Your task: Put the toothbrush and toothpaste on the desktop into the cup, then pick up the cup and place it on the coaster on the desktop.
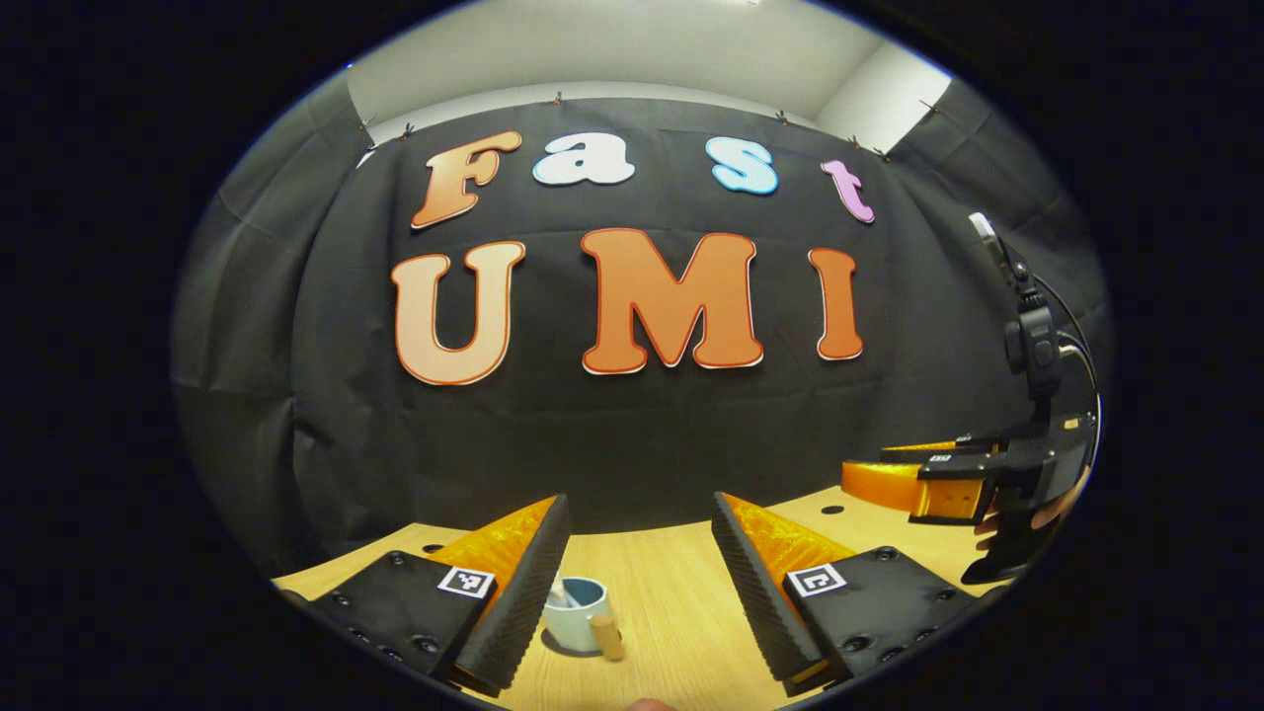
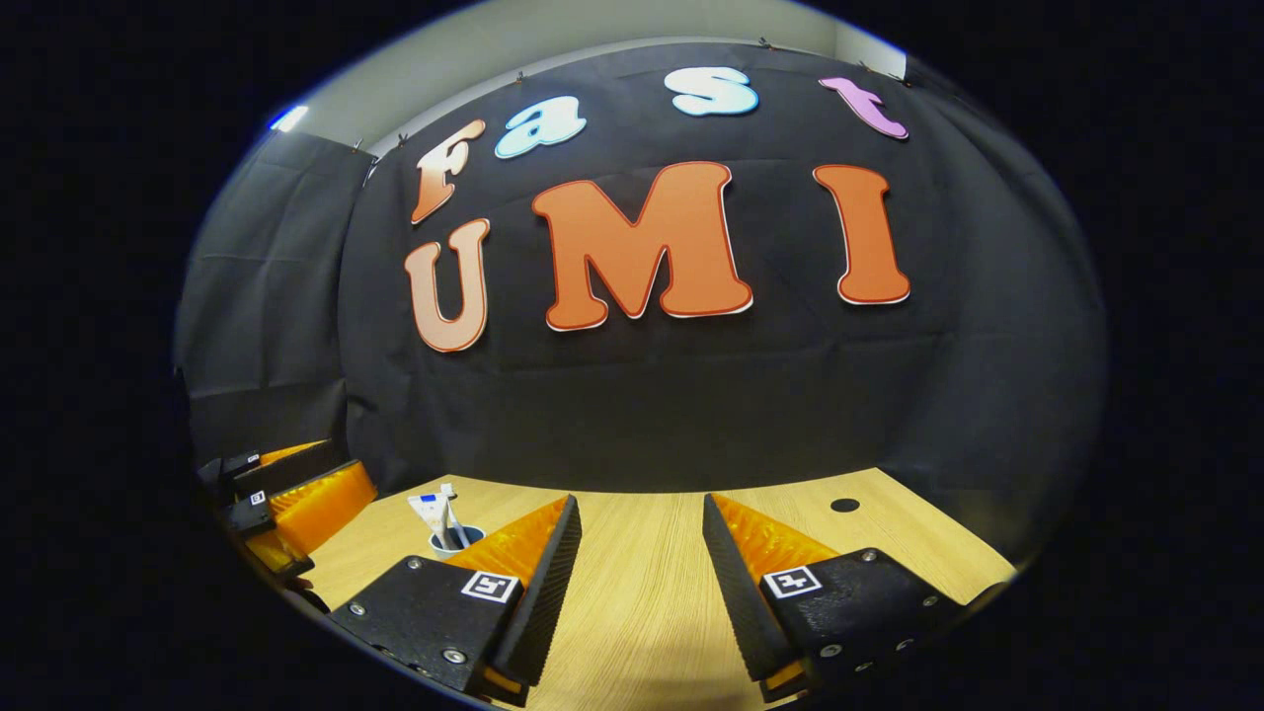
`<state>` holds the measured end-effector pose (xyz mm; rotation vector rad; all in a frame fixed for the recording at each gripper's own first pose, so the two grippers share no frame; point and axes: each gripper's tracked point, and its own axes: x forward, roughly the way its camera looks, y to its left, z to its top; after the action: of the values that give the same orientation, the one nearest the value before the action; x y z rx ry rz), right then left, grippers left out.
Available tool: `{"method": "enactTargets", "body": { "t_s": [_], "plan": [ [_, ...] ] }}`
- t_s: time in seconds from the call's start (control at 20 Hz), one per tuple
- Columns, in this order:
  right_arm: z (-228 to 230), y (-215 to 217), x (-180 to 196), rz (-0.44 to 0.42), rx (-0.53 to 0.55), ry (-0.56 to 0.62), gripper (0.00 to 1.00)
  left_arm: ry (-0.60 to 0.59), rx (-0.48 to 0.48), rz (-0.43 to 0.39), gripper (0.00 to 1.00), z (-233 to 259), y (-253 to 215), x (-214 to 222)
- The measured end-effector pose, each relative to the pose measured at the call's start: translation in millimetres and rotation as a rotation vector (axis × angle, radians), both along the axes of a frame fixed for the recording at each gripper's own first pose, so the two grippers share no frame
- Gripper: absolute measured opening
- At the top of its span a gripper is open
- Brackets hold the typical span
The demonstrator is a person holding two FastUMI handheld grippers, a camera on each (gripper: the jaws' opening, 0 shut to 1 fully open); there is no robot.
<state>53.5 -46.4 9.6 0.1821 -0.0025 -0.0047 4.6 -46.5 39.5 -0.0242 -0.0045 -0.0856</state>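
Note:
A pale blue cup [image 1: 581,617] with a wooden handle [image 1: 608,637] stands on the wooden desktop [image 1: 671,602], low between my left gripper's [image 1: 640,499] open fingers and close to the left one. Something white pokes out of it. In the right gripper view the cup [image 2: 457,539] stands upright at the left, with the toothpaste [image 2: 431,511] and toothbrush [image 2: 451,497] standing in it. My right gripper [image 2: 640,501] is open over bare desktop, with nothing between its fingers. I cannot make out a coaster.
The right gripper [image 1: 869,472] and a hand [image 1: 997,528] holding it hover at the right of the left gripper view. The left gripper [image 2: 341,479] sits at the left of the right gripper view, beside the cup. Small round holes [image 2: 844,505] dot the desktop. The black cloth wall closes the back.

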Motion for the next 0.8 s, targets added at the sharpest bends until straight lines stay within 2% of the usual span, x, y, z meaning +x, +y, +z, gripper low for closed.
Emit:
{"method": "enactTargets", "body": {
  "t_s": [0.15,0.2,0.25,0.35,0.6,0.8],
  "plan": [
    [-15,-25,3,-0.061,-0.026,0.011,0.76,0.019,-0.013,-0.004,0.92,-8,-4,14],
    [-22,-31,4,-0.074,-0.022,0.02,0.76,0.036,-0.012,0.002,0.98,-15,-3,18],
    [-27,-35,5,-0.085,-0.011,0.025,0.75,0.051,-0.008,0.011,0.92,-22,-1,22],
    [-33,-43,11,-0.105,0.003,0.031,0.75,0.064,-0.001,0.038,0.92,-30,9,25],
    [-7,-44,25,-0.106,0.023,-0.05,0.75,-0.011,0.038,0.098,0.92,-10,40,33],
    [9,-36,28,-0.105,0.009,-0.088,0.75,-0.03,0.046,0.106,0.92,-5,46,35]
  ]
}}
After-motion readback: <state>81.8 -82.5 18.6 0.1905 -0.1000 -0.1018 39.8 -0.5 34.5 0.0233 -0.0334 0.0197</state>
